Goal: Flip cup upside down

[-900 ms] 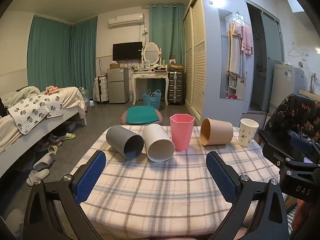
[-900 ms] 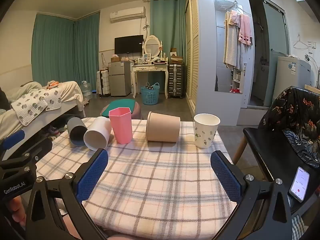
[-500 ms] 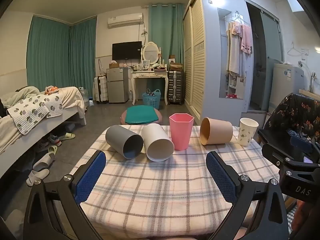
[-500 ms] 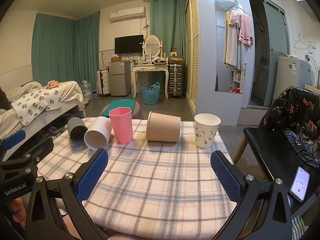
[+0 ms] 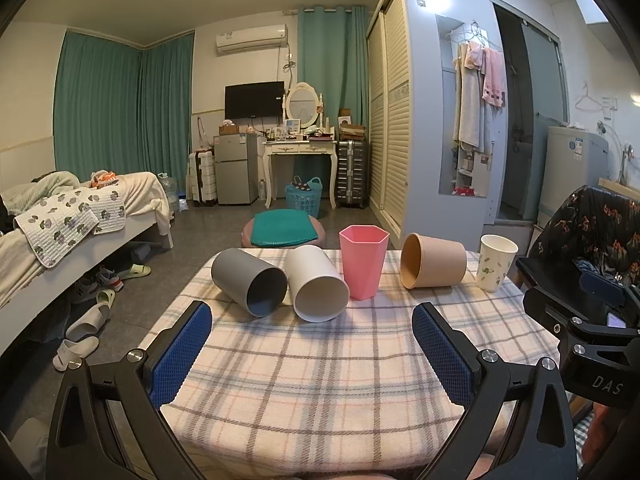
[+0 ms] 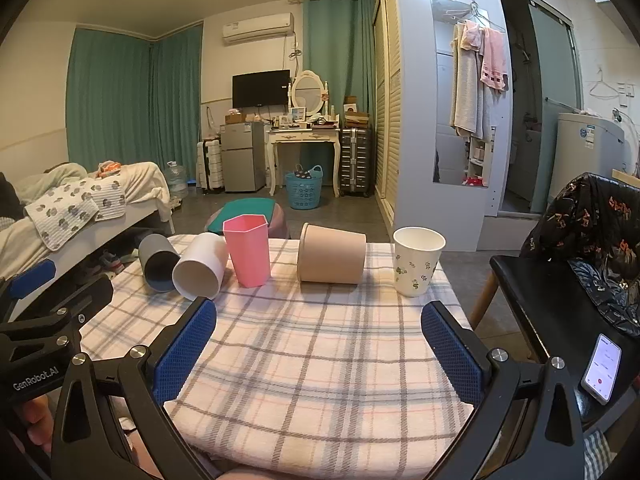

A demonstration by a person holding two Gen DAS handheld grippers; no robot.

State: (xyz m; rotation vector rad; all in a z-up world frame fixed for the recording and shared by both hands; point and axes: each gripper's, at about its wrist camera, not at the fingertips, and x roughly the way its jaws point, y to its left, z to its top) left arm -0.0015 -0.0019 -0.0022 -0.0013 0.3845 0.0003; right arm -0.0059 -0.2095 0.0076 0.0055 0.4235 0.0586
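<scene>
Hovering over the near edge of the desk (image 5: 320, 400), left gripper (image 5: 312, 344) has its fingers (image 5: 182, 352) spread wide apart, nothing between them. Right gripper (image 6: 320, 348) same deal: fingers (image 6: 188, 344) wide apart, nothing held, low over the checked cloth (image 6: 320, 360) that covers the desk.

Five cups in a row along the far side of the desk. From the left: grey cup (image 5: 248, 280) lying on its side, mouth toward the camera; white cup (image 5: 316, 286) also on its side, mouth toward the camera, touching or just beside the grey one. Pink cup (image 5: 363, 260) stands upright, mouth up, six-sided, just right of the white cup. Tan cup (image 5: 434, 260) lies on its side, mouth facing left toward the pink cup, apart from it. Paper cup (image 5: 496, 262) with a leaf print stands upright at the right end, near the desk corner.

Right wrist view shows the same row: grey cup (image 6: 158, 264), white cup (image 6: 200, 268), pink cup (image 6: 247, 250), tan cup (image 6: 332, 254), paper cup (image 6: 417, 260). All cups well ahead of both grippers, none touched.

Phone (image 6: 602, 368) with a lit screen lies on a dark chair (image 6: 532, 300) right of the desk. Bed (image 5: 80, 220) at left, blue basket (image 5: 304, 196) under a white dressing table (image 5: 300, 148) at the back.
</scene>
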